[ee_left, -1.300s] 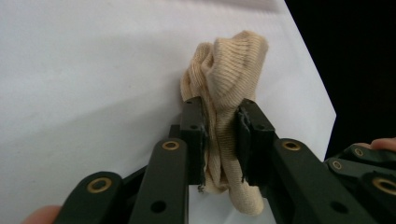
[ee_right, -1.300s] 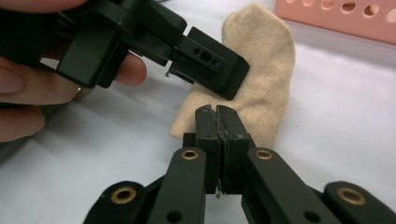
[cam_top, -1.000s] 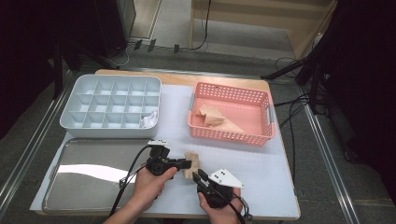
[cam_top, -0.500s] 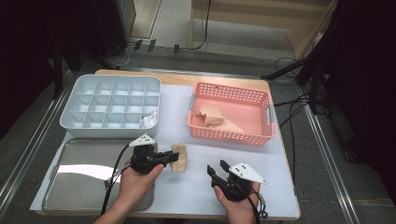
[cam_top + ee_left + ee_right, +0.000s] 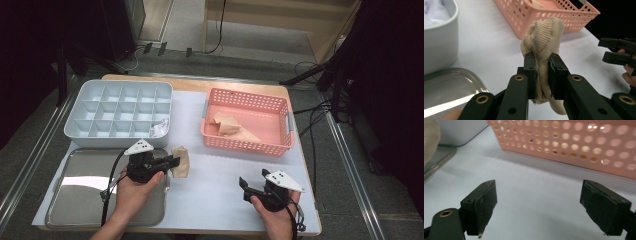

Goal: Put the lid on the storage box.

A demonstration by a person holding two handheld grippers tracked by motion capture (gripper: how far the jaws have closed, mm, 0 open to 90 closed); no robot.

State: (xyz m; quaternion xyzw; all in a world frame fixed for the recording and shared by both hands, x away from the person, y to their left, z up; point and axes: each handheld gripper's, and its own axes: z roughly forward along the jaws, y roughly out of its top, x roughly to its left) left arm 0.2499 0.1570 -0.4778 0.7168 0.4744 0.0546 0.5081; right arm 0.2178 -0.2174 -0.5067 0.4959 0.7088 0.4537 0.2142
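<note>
A beige knitted sock (image 5: 180,161) (image 5: 543,47) hangs bunched above the white mat. My left gripper (image 5: 172,161) (image 5: 542,72) is shut on it, both pads pressing its folded middle, between the steel tray and the pink basket. My right gripper (image 5: 243,188) (image 5: 537,203) stands off near the table's front right. Its jaws have just been opening and now stand wide with nothing between them. From the left gripper view the right gripper (image 5: 616,50) appears at the right edge.
A pink perforated basket (image 5: 280,107) at the back right holds more beige socks (image 5: 227,125). A grey compartment box (image 5: 85,125) stands at the back left with a white cloth (image 5: 160,128) in one cell. A steel tray (image 5: 75,195) lies front left.
My left gripper has carried the sock to the left and slightly up. My right gripper let go of the sock, opened wide and drew away to the right.
</note>
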